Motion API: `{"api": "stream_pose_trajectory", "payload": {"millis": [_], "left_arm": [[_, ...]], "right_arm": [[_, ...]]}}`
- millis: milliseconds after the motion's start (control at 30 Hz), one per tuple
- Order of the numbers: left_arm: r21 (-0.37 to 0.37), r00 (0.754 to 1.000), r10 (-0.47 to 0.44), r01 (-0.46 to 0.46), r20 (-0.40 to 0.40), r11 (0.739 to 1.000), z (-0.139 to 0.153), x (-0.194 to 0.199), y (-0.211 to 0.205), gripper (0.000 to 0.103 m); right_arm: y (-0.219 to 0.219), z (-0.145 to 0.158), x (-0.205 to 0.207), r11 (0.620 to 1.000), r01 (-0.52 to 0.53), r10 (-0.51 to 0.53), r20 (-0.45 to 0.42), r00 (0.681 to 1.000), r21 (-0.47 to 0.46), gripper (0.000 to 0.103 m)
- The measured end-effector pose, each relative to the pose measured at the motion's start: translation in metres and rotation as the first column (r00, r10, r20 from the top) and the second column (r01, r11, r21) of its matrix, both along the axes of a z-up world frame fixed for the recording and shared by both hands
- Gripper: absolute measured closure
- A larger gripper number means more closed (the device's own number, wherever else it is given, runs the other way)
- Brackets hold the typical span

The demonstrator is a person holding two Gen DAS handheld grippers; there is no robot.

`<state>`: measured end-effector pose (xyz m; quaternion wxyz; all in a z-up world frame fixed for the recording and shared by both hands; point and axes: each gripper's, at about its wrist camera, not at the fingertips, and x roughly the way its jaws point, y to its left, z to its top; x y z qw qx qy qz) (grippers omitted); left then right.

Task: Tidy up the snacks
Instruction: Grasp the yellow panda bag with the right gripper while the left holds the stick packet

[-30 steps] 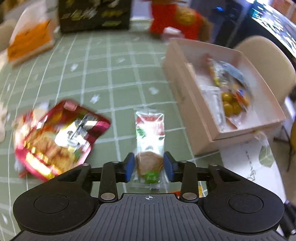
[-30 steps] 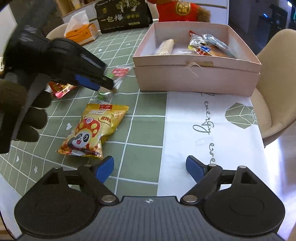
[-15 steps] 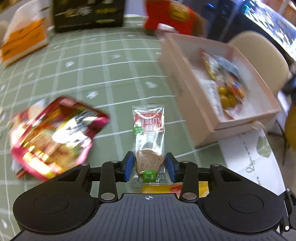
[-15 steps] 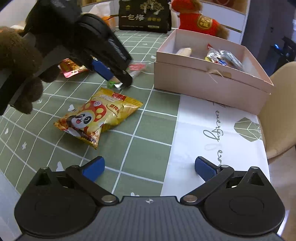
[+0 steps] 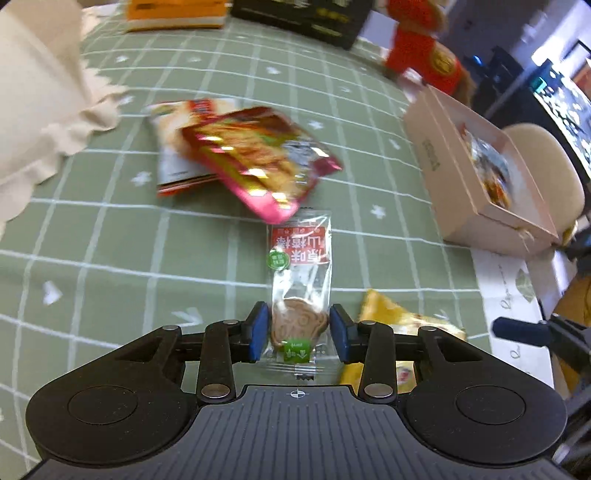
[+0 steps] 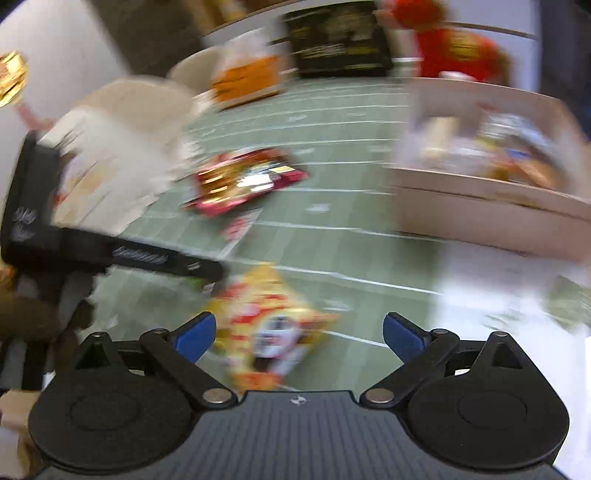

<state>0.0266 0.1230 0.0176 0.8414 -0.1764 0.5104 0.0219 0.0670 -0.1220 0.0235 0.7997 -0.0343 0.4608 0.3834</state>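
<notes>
My left gripper is shut on a clear-wrapped snack packet with a red label, held by its lower end above the green checked tablecloth. In the right wrist view the same packet sticks out from the left gripper's black tip, blurred. My right gripper hangs over a yellow snack bag lying on the table; its jaws stand wide and are closing slightly, with no pad touching the bag. A shiny red snack bag lies ahead on a white packet. The pink box with several snacks sits at the right.
A cream ruffled cloth fills the left edge. At the table's far side stand an orange tissue box, a black box and a red plush toy. A white mat lies before the pink box, with a cream chair behind it.
My left gripper has swung left with the packet, so the red bag now lies straight ahead and the box further right. My right gripper has moved left over the yellow bag.
</notes>
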Motion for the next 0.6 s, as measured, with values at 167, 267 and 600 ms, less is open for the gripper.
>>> {"api": "stream_pose_trajectory", "payload": {"millis": [167,267,600], "left_arm": [[-0.007,0.999,0.032,-0.032,-0.001,0.999,0.000,-0.012,0.017,0.062],[0.011,1.000,0.026,-0.026,0.003,1.000,0.001,-0.016,0.012,0.061],[-0.043,0.992,-0.123,0.123,-0.014,0.992,-0.004,-0.012,-0.060,0.061]], "right_arm": [[0.057,-0.015,-0.006,0.973,-0.180,0.195,0.100,0.976,-0.147,0.006],[0.064,-0.026,-0.002,0.961,-0.181,0.200,0.072,0.977,-0.211,0.018],[-0.044,-0.026,0.033,0.973,0.160,-0.167,-0.034,0.985,-0.167,0.035]]}}
